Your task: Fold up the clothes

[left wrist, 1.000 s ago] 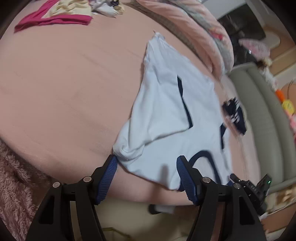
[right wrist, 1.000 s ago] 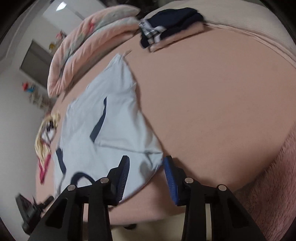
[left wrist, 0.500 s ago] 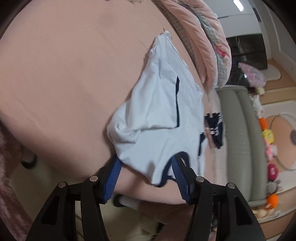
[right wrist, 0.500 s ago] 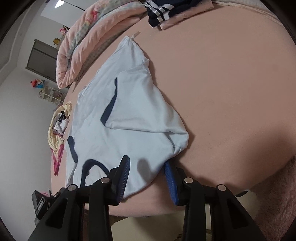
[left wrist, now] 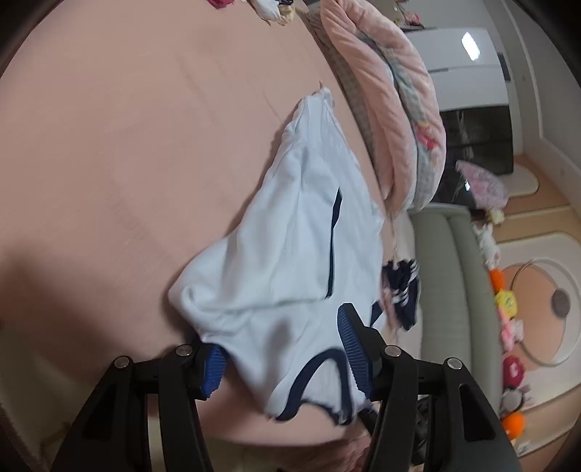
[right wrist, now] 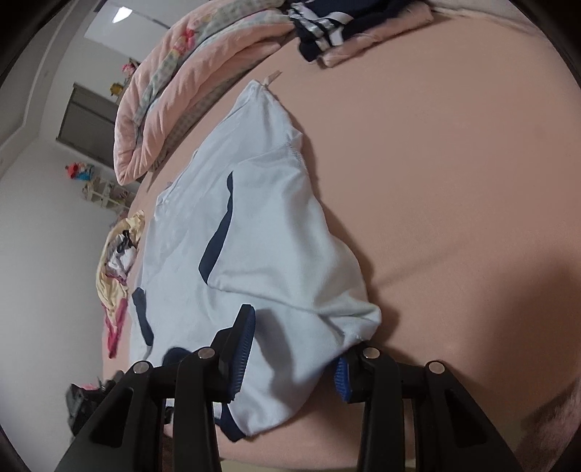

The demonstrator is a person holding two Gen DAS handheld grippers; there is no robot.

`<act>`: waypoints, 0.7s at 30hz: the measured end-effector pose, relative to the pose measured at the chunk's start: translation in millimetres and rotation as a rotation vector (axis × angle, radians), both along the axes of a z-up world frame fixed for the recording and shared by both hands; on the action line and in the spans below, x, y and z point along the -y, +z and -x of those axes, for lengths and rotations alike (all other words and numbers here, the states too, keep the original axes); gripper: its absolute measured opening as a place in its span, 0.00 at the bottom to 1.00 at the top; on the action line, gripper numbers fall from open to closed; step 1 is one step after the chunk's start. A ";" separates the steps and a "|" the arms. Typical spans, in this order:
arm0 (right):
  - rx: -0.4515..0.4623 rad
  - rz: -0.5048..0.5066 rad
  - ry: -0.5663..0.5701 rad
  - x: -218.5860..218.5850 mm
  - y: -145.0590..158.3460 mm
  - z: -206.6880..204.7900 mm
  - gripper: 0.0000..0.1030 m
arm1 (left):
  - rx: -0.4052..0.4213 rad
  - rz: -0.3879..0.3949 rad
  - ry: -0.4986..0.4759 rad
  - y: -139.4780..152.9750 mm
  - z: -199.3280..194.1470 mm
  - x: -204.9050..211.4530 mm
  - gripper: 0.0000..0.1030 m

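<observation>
A white T-shirt (left wrist: 290,254) with navy trim lies on the pink bed sheet (left wrist: 127,145), sleeves folded in. Its near collar edge runs between the blue pads of my left gripper (left wrist: 283,355), which is open around the shoulder. In the right wrist view the same T-shirt (right wrist: 261,247) lies with its near shoulder between the pads of my right gripper (right wrist: 294,355), also open. The cloth covers part of one pad on each gripper.
A rolled pink quilt (left wrist: 392,98) lies along the far side of the bed. Folded navy and pink clothes (right wrist: 337,25) sit beyond the shirt. A yellow and red pile of clothes (right wrist: 116,254) lies at the other end. A grey sofa (left wrist: 454,290) and toys stand beside the bed.
Both grippers have moved forward onto the shirt's near edge, so the shoulders now lie between their pads. Both views have tilted, and the jaws stay open.
</observation>
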State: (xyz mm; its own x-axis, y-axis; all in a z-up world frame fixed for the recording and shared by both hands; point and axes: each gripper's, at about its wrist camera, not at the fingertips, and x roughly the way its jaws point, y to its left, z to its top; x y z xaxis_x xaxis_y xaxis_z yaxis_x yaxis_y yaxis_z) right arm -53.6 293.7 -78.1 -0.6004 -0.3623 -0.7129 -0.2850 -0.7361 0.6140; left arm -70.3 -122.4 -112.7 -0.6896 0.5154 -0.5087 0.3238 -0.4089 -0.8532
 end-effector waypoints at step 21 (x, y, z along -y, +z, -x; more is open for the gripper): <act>0.028 0.026 0.086 7.0 -11.2 9.9 0.00 | 0.043 -0.009 -0.248 -19.0 31.4 -18.8 0.12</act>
State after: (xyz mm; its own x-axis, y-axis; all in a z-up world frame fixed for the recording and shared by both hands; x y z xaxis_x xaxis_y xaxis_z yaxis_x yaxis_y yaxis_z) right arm -63.5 286.8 -89.3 -0.5466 -0.4302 -0.7184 -0.2386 -0.7423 0.6261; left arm -101.6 -103.5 -131.7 -0.5196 0.6707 -0.5293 0.2507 -0.4725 -0.8449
